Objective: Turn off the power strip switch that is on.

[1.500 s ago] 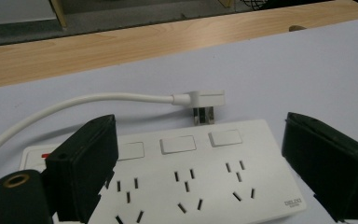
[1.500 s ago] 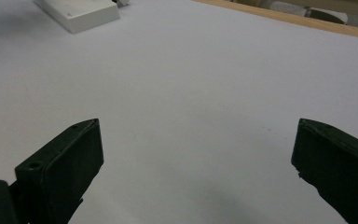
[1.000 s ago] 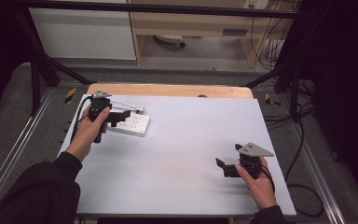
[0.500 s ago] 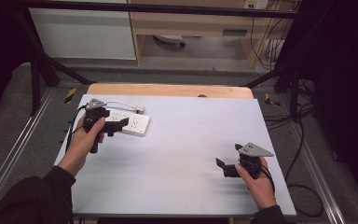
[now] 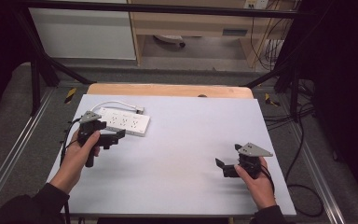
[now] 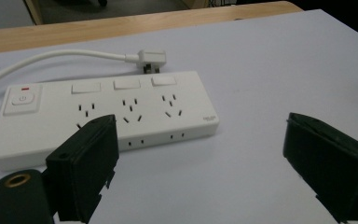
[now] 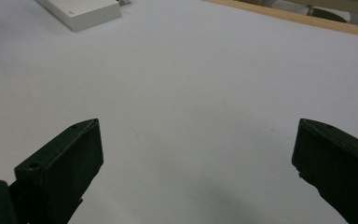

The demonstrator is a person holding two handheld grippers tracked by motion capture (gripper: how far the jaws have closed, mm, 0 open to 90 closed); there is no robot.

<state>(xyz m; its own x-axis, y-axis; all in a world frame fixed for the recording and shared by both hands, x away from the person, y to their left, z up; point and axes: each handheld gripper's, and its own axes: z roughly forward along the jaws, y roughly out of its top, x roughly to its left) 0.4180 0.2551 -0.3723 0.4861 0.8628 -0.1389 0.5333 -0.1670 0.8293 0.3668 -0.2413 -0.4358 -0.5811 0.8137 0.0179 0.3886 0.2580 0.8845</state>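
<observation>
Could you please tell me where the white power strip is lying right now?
In the high view the power strip lies flat at the table's far left, just beyond the open left gripper, with its plug behind it.

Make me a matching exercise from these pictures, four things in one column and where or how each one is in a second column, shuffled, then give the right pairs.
Column one:
1. white plastic power strip
2. white plug on its cord
3. left gripper
4. right gripper

Column two:
A. open, over bare white table near the right front corner
B. lying flat at the table's far left
C. open, jaws pointing at the strip's near edge
D. lying just behind the strip, unplugged

Pairs: 1-B, 2-D, 3-C, 4-A
</observation>
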